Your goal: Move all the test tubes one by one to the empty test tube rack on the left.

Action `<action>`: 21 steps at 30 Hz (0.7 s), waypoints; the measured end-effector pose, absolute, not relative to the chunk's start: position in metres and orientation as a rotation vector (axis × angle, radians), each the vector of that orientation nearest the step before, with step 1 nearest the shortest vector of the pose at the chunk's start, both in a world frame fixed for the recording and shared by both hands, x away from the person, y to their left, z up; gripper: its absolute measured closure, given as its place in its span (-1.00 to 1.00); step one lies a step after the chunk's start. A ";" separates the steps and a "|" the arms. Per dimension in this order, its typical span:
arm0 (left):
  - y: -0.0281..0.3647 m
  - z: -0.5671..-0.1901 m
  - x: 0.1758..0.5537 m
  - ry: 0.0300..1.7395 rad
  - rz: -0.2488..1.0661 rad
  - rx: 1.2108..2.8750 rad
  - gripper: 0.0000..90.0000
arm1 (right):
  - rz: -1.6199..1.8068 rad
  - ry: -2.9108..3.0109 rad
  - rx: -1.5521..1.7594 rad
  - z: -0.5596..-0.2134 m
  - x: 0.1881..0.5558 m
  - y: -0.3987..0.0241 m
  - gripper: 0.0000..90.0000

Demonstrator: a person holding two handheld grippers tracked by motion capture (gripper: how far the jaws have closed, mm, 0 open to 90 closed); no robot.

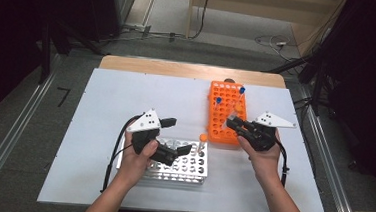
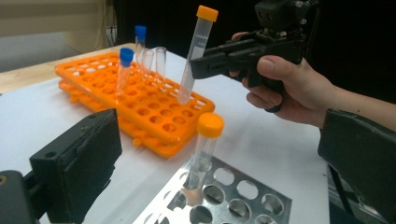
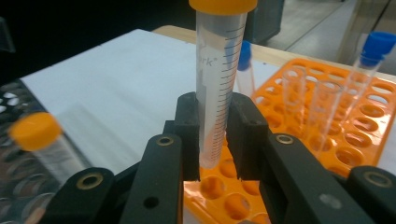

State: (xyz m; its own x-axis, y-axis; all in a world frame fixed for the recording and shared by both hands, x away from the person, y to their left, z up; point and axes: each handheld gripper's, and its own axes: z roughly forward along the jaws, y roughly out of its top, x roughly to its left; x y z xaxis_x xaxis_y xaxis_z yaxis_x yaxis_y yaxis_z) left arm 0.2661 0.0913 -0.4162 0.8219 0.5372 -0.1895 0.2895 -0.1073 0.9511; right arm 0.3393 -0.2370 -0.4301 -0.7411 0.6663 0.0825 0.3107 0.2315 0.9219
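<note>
the right gripper (image 3: 212,135) clamps an orange-capped tube (image 3: 219,70) just above the orange rack (image 2: 140,100). the left gripper (image 2: 210,168), jaws open and empty, hangs over the metal rack (image 1: 191,169) beside it.

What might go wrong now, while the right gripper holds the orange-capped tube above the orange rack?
1. The right gripper is shut on the orange-capped tube low on its body, so the tall tube may tilt or slip between the pads.
2. Its tip is barely above the orange rack; moving sideways too early may catch a hole or knock the uncapped tubes beside it.
3. In the metal rack, it may bump the tube already standing there.
</note>
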 end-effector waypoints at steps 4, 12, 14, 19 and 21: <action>0.092 -0.410 0.262 0.617 0.226 1.679 -0.93 | 1.540 2.208 0.859 -0.421 0.330 -0.233 0.62; 0.088 -0.395 0.254 0.590 0.218 1.632 -0.70 | 1.590 2.273 0.754 -0.405 0.307 -0.215 0.62; 0.087 -0.391 0.252 0.596 0.222 1.625 -0.69 | 1.611 2.289 0.734 -0.401 0.302 -0.211 0.62; 0.082 -0.388 0.251 0.624 0.243 1.628 -0.41 | 1.630 2.328 0.683 -0.397 0.291 -0.200 0.62; 0.080 -0.388 0.252 0.624 0.238 1.631 -0.32 | 1.629 2.321 0.667 -0.395 0.288 -0.197 0.62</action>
State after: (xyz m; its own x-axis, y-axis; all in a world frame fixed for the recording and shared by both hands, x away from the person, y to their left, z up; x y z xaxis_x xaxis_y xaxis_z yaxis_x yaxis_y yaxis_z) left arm 0.2517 0.0797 -0.3881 0.8293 0.5222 -0.1989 0.2576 -0.0414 0.9654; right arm 0.2876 -0.1966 -0.3945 -0.8704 0.4870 0.0718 0.2332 0.2794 0.9314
